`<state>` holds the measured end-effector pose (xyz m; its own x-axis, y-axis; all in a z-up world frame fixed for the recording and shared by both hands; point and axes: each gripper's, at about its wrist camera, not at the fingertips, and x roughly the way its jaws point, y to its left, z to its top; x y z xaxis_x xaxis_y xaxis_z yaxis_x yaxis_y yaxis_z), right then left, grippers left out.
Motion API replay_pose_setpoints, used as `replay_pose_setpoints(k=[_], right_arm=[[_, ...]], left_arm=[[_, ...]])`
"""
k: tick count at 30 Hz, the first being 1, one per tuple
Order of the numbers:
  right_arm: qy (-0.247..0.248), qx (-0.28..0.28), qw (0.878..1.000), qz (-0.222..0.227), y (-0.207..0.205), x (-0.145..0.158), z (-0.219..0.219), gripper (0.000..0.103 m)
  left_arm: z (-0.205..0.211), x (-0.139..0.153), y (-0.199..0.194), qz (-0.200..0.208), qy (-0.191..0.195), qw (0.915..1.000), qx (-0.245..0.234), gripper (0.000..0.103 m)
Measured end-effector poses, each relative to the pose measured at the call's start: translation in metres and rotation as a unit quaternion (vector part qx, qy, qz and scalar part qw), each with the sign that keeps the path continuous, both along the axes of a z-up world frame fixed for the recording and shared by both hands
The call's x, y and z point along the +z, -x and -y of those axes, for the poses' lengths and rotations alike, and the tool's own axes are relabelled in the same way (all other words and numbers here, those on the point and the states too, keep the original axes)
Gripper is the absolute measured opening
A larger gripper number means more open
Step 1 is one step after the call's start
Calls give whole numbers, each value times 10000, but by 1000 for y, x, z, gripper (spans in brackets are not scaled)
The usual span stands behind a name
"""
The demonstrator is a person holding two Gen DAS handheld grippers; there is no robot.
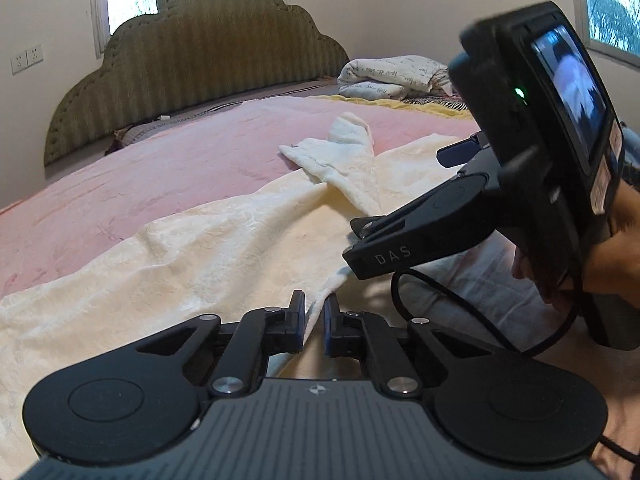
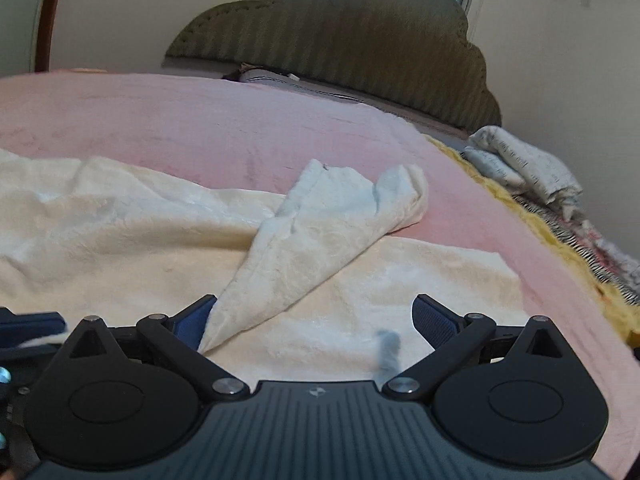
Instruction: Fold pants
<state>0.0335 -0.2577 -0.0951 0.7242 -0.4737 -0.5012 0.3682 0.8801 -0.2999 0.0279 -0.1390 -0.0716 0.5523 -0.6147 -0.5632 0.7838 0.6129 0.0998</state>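
Cream fluffy pants (image 1: 224, 256) lie spread over a pink blanket (image 1: 160, 168) on a bed. One leg end (image 1: 340, 156) is turned back across the rest. My left gripper (image 1: 315, 314) is shut on a cream edge of the pants, which shows as a thin strip between its pads. In the right wrist view the right gripper (image 2: 316, 320) stands wide open low over the pants (image 2: 120, 240). The pointed tip of the turned-back leg (image 2: 320, 232) rests beside its left pad (image 2: 196, 320), unpinched. A person's hand (image 1: 608, 264) holds the right gripper's black body (image 1: 520, 152).
A padded olive headboard (image 1: 200, 60) stands at the far end. A folded printed quilt (image 1: 392, 76) and a yellow striped cover (image 2: 592, 256) lie at the bed's back right. A black cable (image 1: 460, 304) hangs from the right gripper.
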Motion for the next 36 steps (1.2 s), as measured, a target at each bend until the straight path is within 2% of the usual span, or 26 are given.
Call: replay_pose_setpoints(k=[3,11,14,16,17,19,21,23,24,26,29,31,33,36], right_arm=[[200,-53,9998,-71,10,2,-1,103],[294,-70,9989,-353,37,4,0,103],[334,-41,9988,-364,42,1,-1,103],[147,-41,9993,-332,45,0,4,103],[-51,-58,9995,-303,46,0,10,103],[-620,-93,9978,-221,51,4,26,103],[-1298,-122,9914,-106,56,8,47,103],[-1842,-172,9827,-18,60,9,62,103],[-2061,-204,9783,69,63,9,66,103],[-2193,-239,9749,292,68,17,67,103],[-1882,-164,9801,606,65,34,59,103],[-1667,55,9828,786,58,44,50,103],[-1653,324,9816,904,46,51,46,103],[-1335,490,9882,561,13,46,38,103]], left_arm=[[-3,2,5,-125,45,9998,-135,9],[-8,1,17,-163,-36,9991,-388,9],[-10,-3,13,-303,20,9985,-452,11],[-15,2,12,-508,166,9972,-522,29],[-17,5,12,-591,231,9964,-569,35],[-23,14,11,-659,372,9953,-597,64],[-24,25,11,-492,597,9954,-573,74],[-20,33,5,-262,650,9964,-478,77],[-15,35,0,-96,600,9976,-338,79],[-1,34,-14,215,411,9989,22,79],[23,17,-37,276,-68,9988,407,79],[33,3,-42,189,-297,9988,344,77],[37,-8,-34,222,-419,9987,167,78],[40,-11,-20,632,-531,9966,-5,78]])
